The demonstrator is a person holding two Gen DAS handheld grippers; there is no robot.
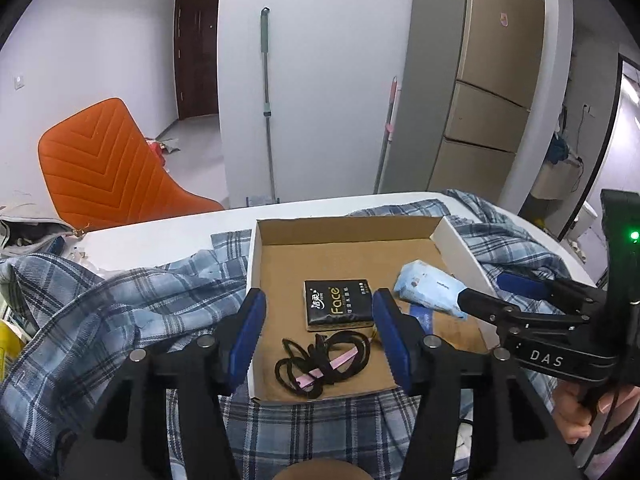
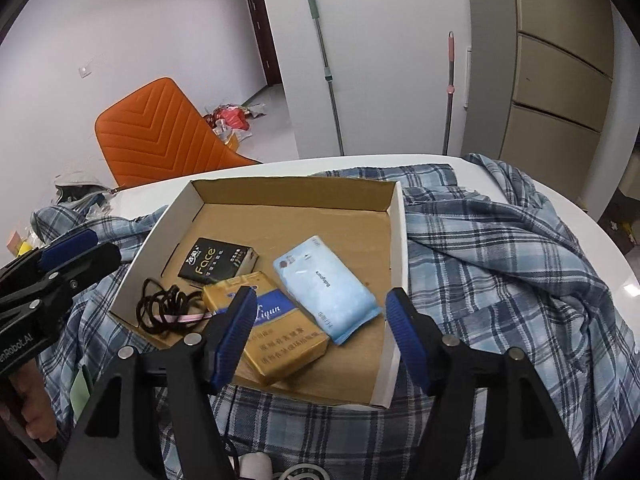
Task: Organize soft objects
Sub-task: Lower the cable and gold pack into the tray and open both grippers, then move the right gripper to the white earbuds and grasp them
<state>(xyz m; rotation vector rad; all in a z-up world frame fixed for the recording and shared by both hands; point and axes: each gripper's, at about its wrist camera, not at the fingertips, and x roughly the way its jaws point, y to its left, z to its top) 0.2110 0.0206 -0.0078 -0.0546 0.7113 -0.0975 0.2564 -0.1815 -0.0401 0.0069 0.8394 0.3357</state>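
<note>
An open cardboard box (image 1: pixel 460 246) (image 2: pixel 394 264) sits on a blue plaid shirt (image 1: pixel 100 304) (image 2: pixel 500 264) on a white table. In it lie a black "Face" tissue pack (image 1: pixel 338 304) (image 2: pixel 218 260), a light blue tissue pack (image 1: pixel 428 288) (image 2: pixel 326 288), a yellow and blue pack (image 2: pixel 280 340) and a black hair tie bundle (image 1: pixel 320 364) (image 2: pixel 164 306). My left gripper (image 1: pixel 318 334) is open and empty over the box's near left part. My right gripper (image 2: pixel 322 328) is open and empty over the box's near right part; in the left wrist view (image 1: pixel 504 300) it stands at the box's right wall.
An orange chair (image 1: pixel 108 168) (image 2: pixel 160 136) stands behind the table on the left. Two mop handles (image 1: pixel 267 100) lean on the white wall. A tall beige cabinet (image 1: pixel 492 92) stands at the right. Clutter lies at the table's left edge (image 1: pixel 28 232).
</note>
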